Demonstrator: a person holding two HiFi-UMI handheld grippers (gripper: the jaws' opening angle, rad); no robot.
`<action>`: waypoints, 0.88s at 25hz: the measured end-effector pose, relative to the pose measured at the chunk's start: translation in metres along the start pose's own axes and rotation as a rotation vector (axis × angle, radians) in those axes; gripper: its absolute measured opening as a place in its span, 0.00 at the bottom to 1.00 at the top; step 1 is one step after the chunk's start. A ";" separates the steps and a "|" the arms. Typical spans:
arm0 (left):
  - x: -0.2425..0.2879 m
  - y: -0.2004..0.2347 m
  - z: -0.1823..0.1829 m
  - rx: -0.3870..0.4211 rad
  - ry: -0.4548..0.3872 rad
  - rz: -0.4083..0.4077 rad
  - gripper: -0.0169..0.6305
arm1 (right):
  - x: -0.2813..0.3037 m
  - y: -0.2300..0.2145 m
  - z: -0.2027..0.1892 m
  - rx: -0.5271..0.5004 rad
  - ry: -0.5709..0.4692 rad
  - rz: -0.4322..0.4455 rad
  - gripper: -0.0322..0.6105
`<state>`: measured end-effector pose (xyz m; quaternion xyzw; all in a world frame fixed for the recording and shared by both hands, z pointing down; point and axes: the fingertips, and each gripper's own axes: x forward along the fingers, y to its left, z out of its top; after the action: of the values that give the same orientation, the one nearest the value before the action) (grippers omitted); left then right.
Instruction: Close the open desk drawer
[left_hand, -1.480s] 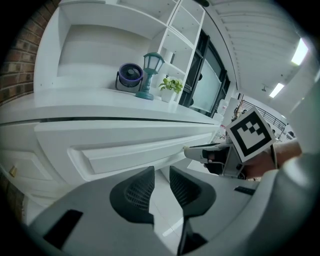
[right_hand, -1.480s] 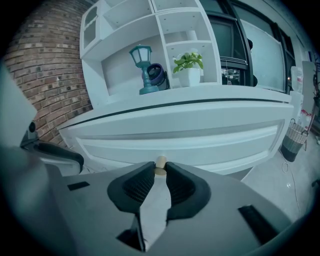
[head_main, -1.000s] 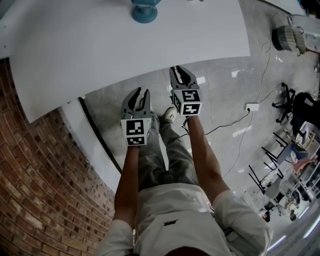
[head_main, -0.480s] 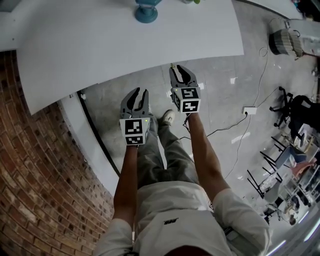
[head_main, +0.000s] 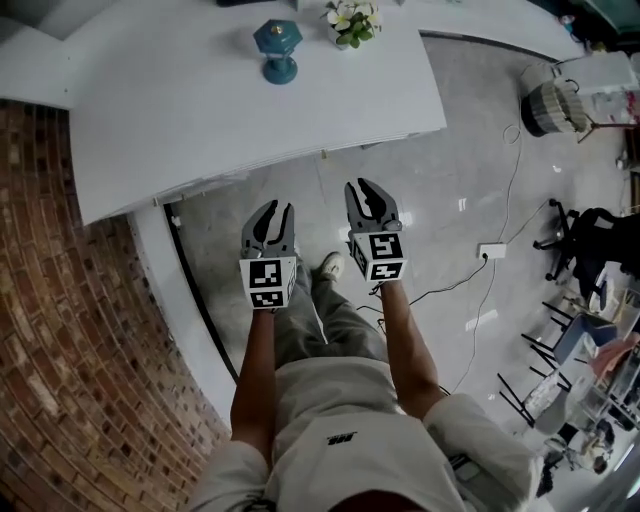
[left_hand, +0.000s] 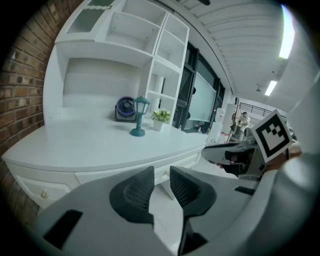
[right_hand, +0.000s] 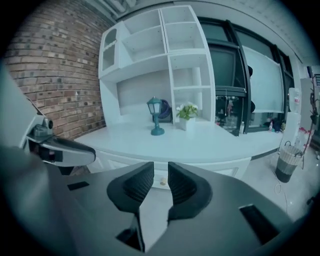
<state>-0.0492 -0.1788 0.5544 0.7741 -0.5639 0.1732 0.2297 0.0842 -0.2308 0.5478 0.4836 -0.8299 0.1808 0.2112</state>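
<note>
The white desk (head_main: 200, 110) curves in front of me, with a teal lantern (head_main: 277, 45) and a small potted plant (head_main: 352, 20) on its top. Drawer fronts run under its edge (left_hand: 100, 176), one bearing a small knob (right_hand: 162, 182); they look flush and none stands out. My left gripper (head_main: 271, 208) and right gripper (head_main: 366, 186) hang side by side in the air on my side of the desk edge, above the floor, touching nothing. Both are shut and empty, as the left gripper view (left_hand: 161, 170) and right gripper view (right_hand: 161, 165) show.
A brick wall (head_main: 50, 330) and the desk's white side panel (head_main: 180, 300) close the left. White shelving (right_hand: 165, 60) and a small fan (left_hand: 125, 109) stand at the desk's back. A cable and socket strip (head_main: 490, 250), a basket (head_main: 550, 105) and chairs (head_main: 590, 235) are at right.
Both grippers have risen and now sit nearer to me than the desk edge, which has slid up the head view. The lantern and plant have come fully into sight. The jaws stay shut.
</note>
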 end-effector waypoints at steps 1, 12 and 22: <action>-0.009 -0.008 0.008 0.009 -0.013 0.001 0.19 | -0.016 0.000 0.012 -0.007 -0.023 0.006 0.19; -0.104 -0.106 0.094 0.129 -0.175 -0.001 0.21 | -0.180 0.005 0.088 -0.065 -0.197 0.056 0.19; -0.164 -0.139 0.090 0.148 -0.177 0.074 0.21 | -0.239 0.013 0.095 -0.133 -0.231 0.126 0.19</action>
<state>0.0340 -0.0620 0.3706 0.7799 -0.5958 0.1536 0.1149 0.1625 -0.0990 0.3404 0.4333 -0.8875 0.0811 0.1340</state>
